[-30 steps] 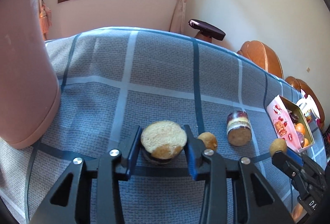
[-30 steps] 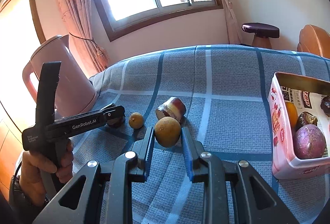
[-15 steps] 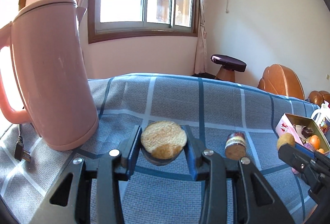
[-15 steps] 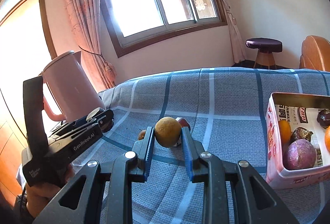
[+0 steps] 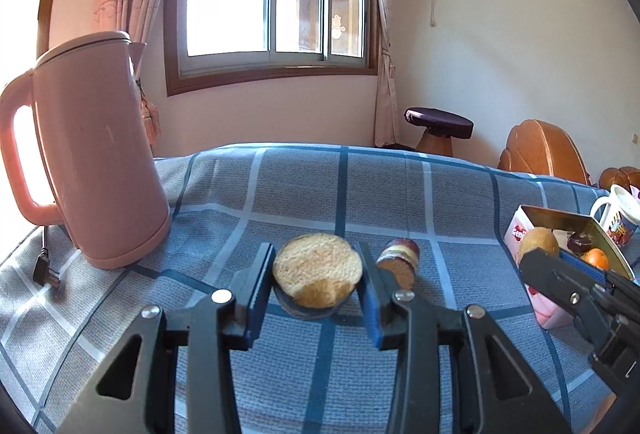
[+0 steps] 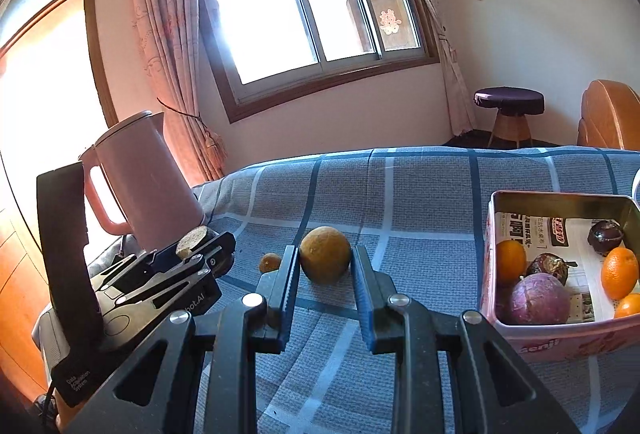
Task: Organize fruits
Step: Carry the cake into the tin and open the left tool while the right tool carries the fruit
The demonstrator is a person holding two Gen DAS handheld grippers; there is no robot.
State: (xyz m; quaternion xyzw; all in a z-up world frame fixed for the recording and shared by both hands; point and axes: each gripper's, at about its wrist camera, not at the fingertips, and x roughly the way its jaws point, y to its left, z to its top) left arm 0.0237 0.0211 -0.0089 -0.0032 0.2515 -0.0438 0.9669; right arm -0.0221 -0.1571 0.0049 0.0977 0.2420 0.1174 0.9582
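Left gripper (image 5: 318, 276) clamping a halved passion fruit (image 5: 318, 270), cut face showing; right gripper (image 6: 325, 261) pinching a round brown fruit (image 6: 325, 254). Fruit tin (image 6: 560, 326) sitting right of both. Risking round fruit rolling free, or grippers colliding above tin.

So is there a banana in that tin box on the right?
No, the tin box holds oranges, dark passion fruits and a round purple fruit on newspaper.
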